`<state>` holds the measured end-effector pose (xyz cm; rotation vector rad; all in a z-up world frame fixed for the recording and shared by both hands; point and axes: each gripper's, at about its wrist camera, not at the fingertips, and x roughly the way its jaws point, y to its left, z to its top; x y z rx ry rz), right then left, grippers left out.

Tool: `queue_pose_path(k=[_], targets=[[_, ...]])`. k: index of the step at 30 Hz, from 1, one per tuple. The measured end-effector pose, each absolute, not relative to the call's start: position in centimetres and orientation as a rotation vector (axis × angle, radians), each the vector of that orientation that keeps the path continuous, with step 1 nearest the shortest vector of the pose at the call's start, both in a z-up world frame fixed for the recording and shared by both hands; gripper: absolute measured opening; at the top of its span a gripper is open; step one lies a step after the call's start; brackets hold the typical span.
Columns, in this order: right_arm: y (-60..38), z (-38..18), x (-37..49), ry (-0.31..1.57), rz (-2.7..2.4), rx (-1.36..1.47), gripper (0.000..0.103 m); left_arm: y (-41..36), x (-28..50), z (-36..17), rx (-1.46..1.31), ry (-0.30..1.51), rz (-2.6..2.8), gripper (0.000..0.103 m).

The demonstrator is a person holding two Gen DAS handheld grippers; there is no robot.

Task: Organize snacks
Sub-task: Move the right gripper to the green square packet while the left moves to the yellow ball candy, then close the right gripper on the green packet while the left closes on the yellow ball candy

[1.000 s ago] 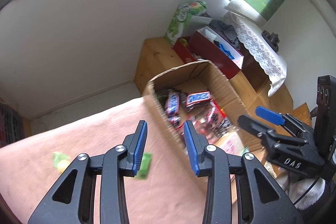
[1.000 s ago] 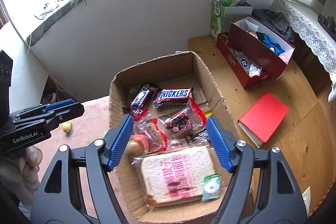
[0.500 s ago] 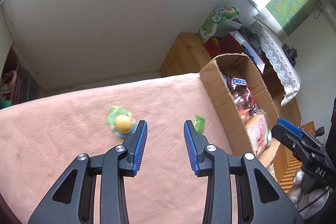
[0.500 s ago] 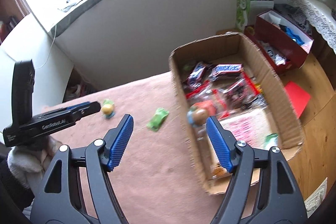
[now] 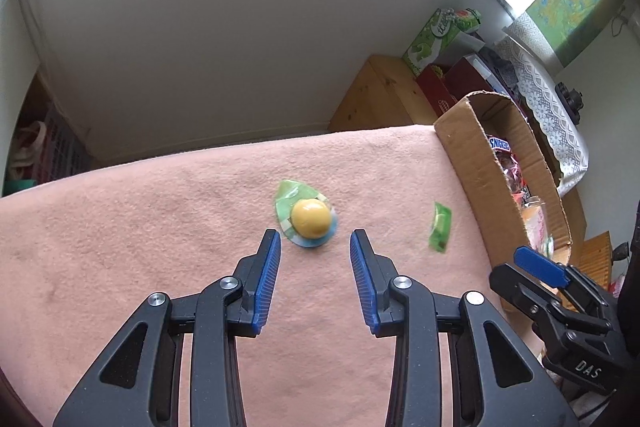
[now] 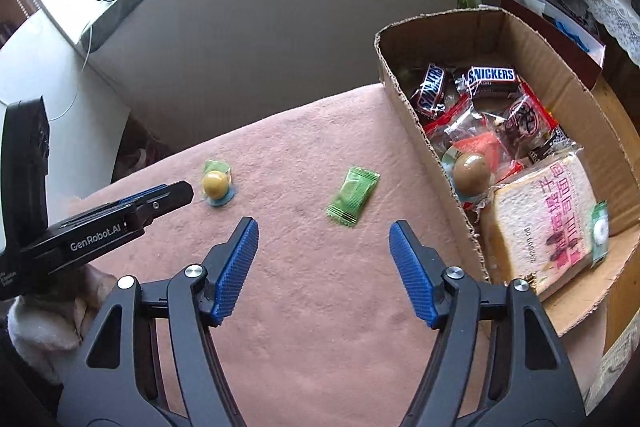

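Snacks: two on pink cloth, two Snickers boxed; left tongs parted, empty; right tongs closing, empty.

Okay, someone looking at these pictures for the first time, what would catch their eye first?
Probably the cardboard box at the right edge of the pink cloth, crammed with Snickers bars and packets. Next, two loose snacks on the cloth: a yellow jelly cup just ahead of the left gripper, and a green candy beyond the right gripper.

"SNICKERS" on a bar in the box (a second bar beside it); "GenRobot.AI" on the left gripper; "DAS" on the right gripper
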<state>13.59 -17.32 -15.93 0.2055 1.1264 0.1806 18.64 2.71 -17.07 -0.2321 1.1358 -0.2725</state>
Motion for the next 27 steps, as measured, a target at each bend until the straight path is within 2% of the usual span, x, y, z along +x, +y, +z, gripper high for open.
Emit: queue_pose_path(k=[2, 4, 10, 14, 19, 23, 27], targets=[[-17.2, -16.8, 14.2, 1.138, 0.159, 0.224, 0.067, 2.8, 19.0, -17.6, -0.241, 1.143, -0.283, 0.035], [-16.9, -17.4, 14.6, 1.139, 0.146, 0.227, 0.067, 2.8, 19.3, -18.0, -0.241, 1.146, -0.291, 0.044], [-16.5, -18.8, 16.2, 1.150, 0.097, 0.196, 0.067, 3.3, 20.3, -19.2, -0.271, 1.156, -0.287, 0.045], [-16.2, -19.4, 17.1, 1.160, 0.075, 0.171, 0.058, 3.5, 20.5, -19.5, -0.281, 1.155, -0.290, 0.045], [-15.7, -20.1, 17.5, 1.176, 0.081, 0.171, 0.056, 3.3, 20.7, -19.9, -0.266, 1.160, -0.295, 0.045], [-15.5, -21.0, 17.8, 1.202, 0.062, 0.179, 0.042, 3.1, 21.1, -20.0, -0.268, 1.158, -0.294, 0.045], [-15.9, -21.9, 18.4, 1.220, 0.036, 0.196, 0.041, 3.0, 21.1, -20.0, -0.258, 1.152, -0.291, 0.045]])
